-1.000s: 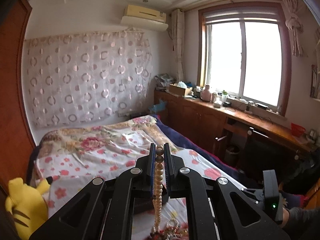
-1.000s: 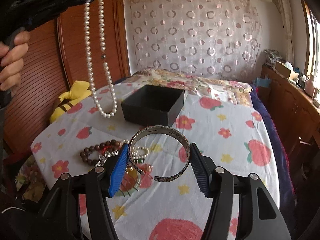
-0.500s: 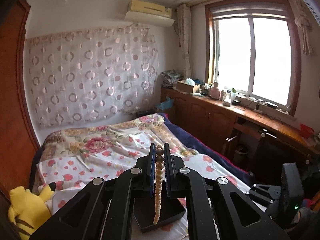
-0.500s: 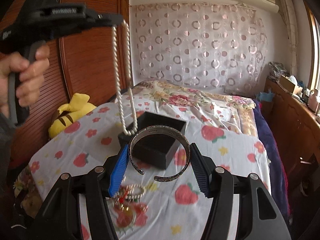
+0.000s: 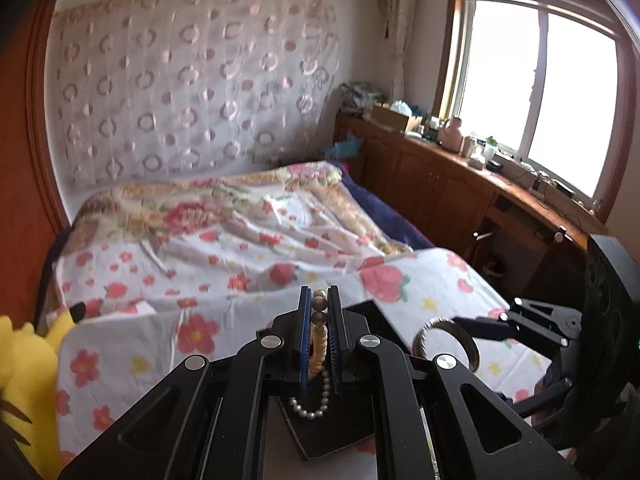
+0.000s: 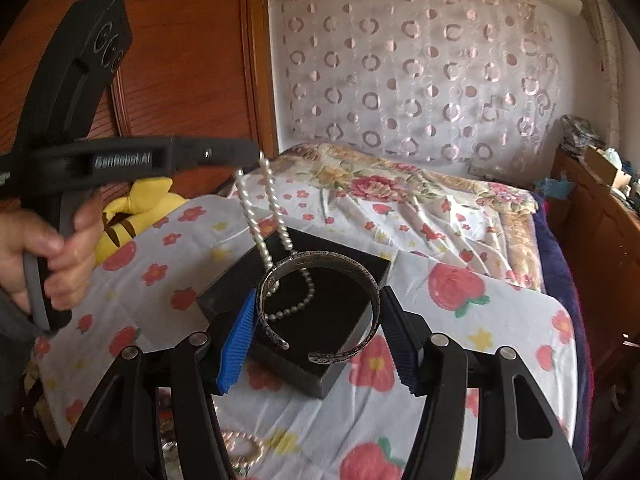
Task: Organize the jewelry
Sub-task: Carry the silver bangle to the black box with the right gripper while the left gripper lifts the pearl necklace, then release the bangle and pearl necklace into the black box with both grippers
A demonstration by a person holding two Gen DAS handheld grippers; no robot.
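Your bed, spread with a floral sheet, carries the black box near its foot edge. Your left gripper, nearly closed, pinches the pearl necklace, whose loop hangs into the box. Your right gripper, half open, clasps the silver cuff bracelet above it.

Left wrist view looks close along its fingers, down toward the black box and window; right wrist view faces the wardrobe side; both share the box.
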